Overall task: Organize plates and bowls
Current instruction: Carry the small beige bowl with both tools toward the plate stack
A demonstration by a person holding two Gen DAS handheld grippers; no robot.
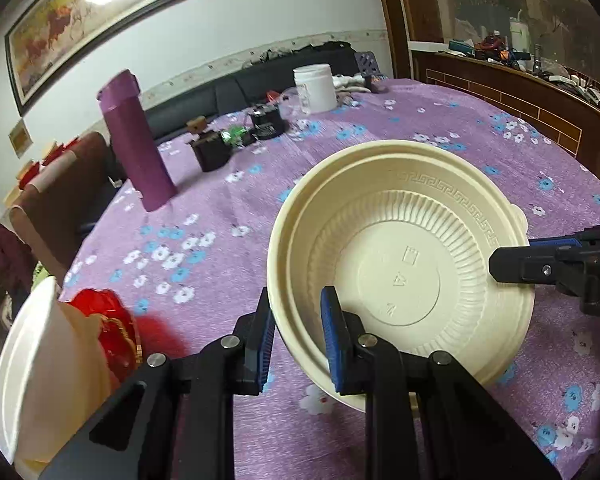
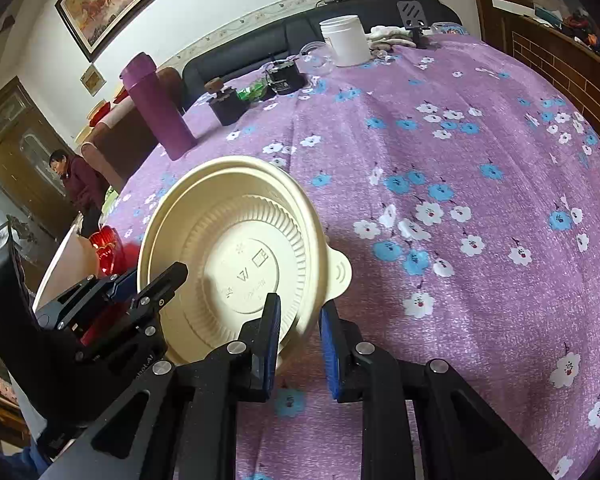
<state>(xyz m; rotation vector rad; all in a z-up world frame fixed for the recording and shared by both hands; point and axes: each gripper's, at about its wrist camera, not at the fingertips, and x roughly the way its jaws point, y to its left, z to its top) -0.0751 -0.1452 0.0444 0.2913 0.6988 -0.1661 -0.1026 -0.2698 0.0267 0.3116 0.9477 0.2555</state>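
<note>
I am holding the cream bowl (image 1: 400, 272) between both claws, tilted up on edge above the purple flowered surface (image 1: 420, 128) so that its ribbed underside and stamped base are facing the cameras. It looks like two nested pieces, one rim showing inside the other, though I cannot tell for sure.

My left claw (image 1: 298, 340) is clenching the bowl's rim at the lower left: one blue-padded finger is sitting outside the wall and the other inside, and the pads are pressing on the edge. In the right wrist view the same claw (image 2: 152, 280) is coming in from the left and biting the rim there.

My right claw (image 2: 300, 340) is gripping the rim at the bowl's lower right, just below the small tab handle (image 2: 342, 272), with the rim edge passing between its two blue pads. From the left wrist view it (image 1: 512, 260) is reaching in from the right and pinching the far edge.

Down at the left edge of the surface, a white bowl (image 1: 28, 364) is lying tipped on its side, with a red dish (image 1: 108, 328) just behind it. Farther back, well apart from the bowl, a purple flask (image 1: 136, 140) is standing upright, and a white jar (image 1: 315, 88) is sitting near the far edge among small dark objects.
</note>
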